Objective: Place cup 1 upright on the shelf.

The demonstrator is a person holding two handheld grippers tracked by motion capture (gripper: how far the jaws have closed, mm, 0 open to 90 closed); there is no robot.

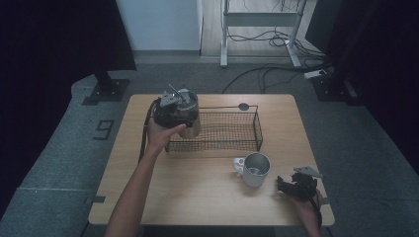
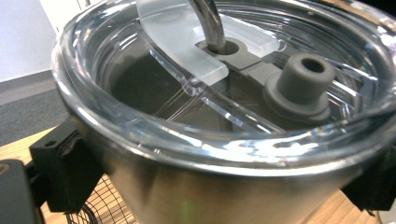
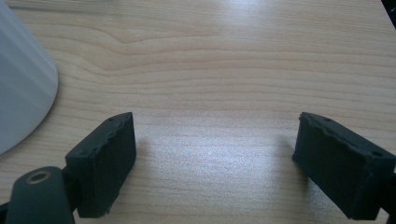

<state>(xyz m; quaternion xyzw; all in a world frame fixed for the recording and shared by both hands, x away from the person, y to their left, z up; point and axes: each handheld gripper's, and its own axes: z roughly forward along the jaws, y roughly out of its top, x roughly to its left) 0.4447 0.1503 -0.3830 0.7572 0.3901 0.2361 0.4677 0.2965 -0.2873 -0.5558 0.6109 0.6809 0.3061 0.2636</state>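
Left claw (image 1: 174, 114): we see it clamped on the steel tumbler (image 1: 190, 114), one black jaw pressed to each side of the metal wall just under the lid.
Steel tumbler: we find it at the left end of the wire basket (image 1: 232, 129); whether it stands inside the basket or is lifted over it, we cannot tell.
Lid (image 2: 196, 93): clear plastic, seated on the tumbler's rim, with a grey stopper (image 2: 299, 84) and a metal straw (image 2: 208, 23) through its hole.
Right claw (image 1: 295, 186): we see its jaws spread wide apart over bare wood, gripping nothing.
Mug (image 1: 254, 169): white, upright on the worktop (image 1: 197, 192), just left of the right claw and in front of the basket.
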